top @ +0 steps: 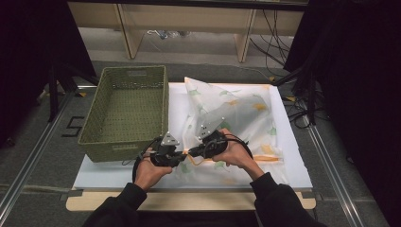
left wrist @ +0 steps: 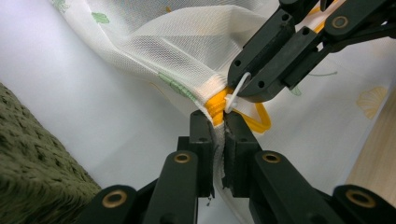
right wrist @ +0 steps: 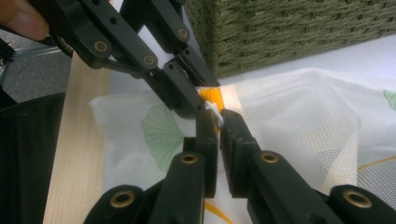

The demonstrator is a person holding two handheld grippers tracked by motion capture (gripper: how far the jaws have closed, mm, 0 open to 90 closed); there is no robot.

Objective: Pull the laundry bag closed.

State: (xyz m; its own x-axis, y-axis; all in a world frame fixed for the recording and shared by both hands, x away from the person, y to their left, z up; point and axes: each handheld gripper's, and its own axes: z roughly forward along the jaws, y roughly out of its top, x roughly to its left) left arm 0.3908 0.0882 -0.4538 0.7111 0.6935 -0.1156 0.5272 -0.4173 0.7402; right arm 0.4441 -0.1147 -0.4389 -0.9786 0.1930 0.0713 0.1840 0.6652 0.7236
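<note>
Jaws of the left gripper [left wrist: 217, 128] stand nearly together, pinching the mesh edge and the yellow zipper end [left wrist: 215, 106] of the mesh laundry bag [left wrist: 187, 42]. Jaws of the right gripper [right wrist: 218, 126] are likewise narrow, clamped on the small white zipper pull [right wrist: 215, 112] right beside that same yellow end. From the left gripper view, the right gripper comes in from the upper right, its tips touching the pull just above the left jaw tips. From the right gripper view, the left gripper enters from the upper left, tips meeting at the same spot.

High view: both grippers meet near the front left corner of the bag, left gripper [top: 166, 152] and right gripper [top: 208, 142] almost tip to tip. Bag lies flat on the white mat [top: 293, 151], translucent white with green and yellow leaf print, orange zipper line along its near edge. Green woven basket [top: 125, 137] sits on the left of the mat, just beside the bag. Left hand [top: 149, 170] and right hand [top: 236, 153] grip the handles; dark sleeves come in from the bottom.
</note>
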